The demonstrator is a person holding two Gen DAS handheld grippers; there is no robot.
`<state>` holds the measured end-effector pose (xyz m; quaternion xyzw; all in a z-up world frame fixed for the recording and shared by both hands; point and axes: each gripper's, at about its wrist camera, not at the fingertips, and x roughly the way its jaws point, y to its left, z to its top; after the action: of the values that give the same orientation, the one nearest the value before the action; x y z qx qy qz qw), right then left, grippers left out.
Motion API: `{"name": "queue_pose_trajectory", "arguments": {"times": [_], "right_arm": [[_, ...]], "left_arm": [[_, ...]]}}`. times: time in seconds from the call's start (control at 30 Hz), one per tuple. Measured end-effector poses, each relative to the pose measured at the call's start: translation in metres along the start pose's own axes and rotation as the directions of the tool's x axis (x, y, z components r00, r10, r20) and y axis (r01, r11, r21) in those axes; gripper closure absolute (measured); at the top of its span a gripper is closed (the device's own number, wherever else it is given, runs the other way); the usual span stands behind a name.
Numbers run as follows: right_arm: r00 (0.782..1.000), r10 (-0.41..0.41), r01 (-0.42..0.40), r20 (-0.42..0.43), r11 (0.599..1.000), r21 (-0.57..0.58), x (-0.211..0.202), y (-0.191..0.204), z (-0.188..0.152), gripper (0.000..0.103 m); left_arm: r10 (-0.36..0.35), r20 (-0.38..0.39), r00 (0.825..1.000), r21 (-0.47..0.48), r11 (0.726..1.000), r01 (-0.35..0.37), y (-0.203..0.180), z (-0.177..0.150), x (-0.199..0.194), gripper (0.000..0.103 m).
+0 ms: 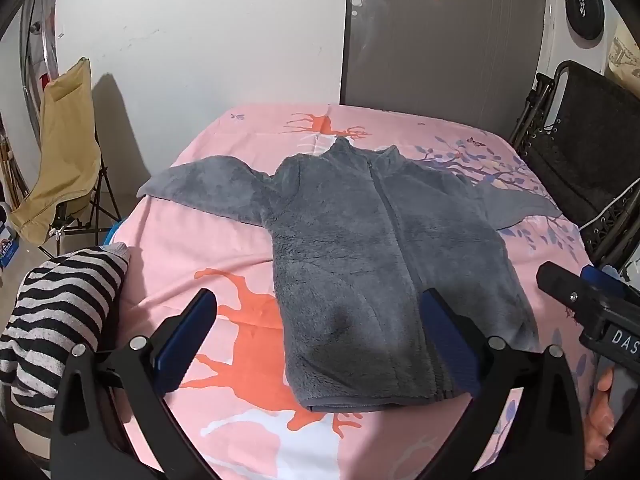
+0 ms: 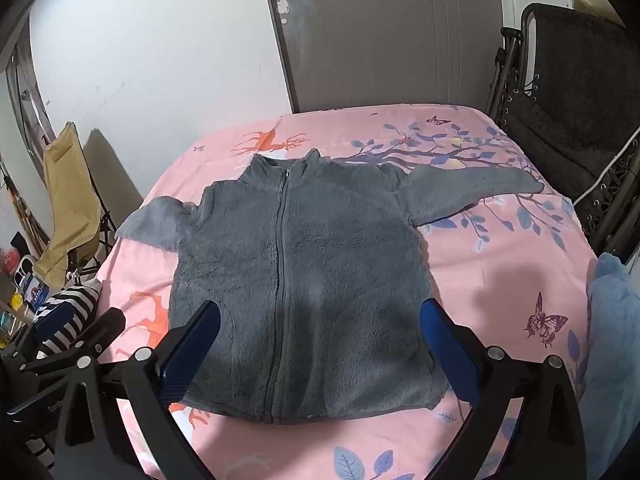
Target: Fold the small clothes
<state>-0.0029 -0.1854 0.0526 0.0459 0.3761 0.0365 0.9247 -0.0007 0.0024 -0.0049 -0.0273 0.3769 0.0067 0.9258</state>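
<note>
Left wrist view: a grey fleece jacket (image 1: pixel 384 264) lies flat, zipped, sleeves spread, mid-desk on a pink sheet (image 1: pixel 224 256). The left gripper (image 1: pixel 320 340) hovers over the hem, fingers wide apart, empty. The right gripper (image 2: pixel 320 344) hovers likewise, open. A striped garment (image 1: pixel 60 320) sits at the left edge.

Both wrist views set low at the near edge of the pink-sheeted bed (image 1: pixel 168 240), facing the far wall, close above the grey fleece jacket (image 1: pixel 360 240). Left view offset leftward, right view rightward; jacket and bed shared.
</note>
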Motion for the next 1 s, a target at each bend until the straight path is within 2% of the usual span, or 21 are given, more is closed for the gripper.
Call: {"name": "queue_pose_trajectory", "arguments": {"times": [0.4,0.53,1.0], "right_arm": [[1.000,-0.007,0.007,-0.003,1.000,0.008,0.023,-0.009,-0.009,0.003],[1.000,-0.007,0.007,-0.003,1.000,0.009,0.022,-0.009,-0.008,0.003],[1.000,-0.010,0.010,-0.006,1.000,0.013,0.028,-0.013,-0.008,0.003]], "left_arm": [[0.002,0.002,1.000,0.003,1.000,-0.002,0.001,0.000,0.002,0.004],[-0.027,-0.016,1.000,-0.024,0.999,0.027,0.001,-0.003,0.005,0.004],[-0.058,-0.033,0.998,-0.053,0.997,0.056,0.000,-0.004,0.005,0.004]]}}
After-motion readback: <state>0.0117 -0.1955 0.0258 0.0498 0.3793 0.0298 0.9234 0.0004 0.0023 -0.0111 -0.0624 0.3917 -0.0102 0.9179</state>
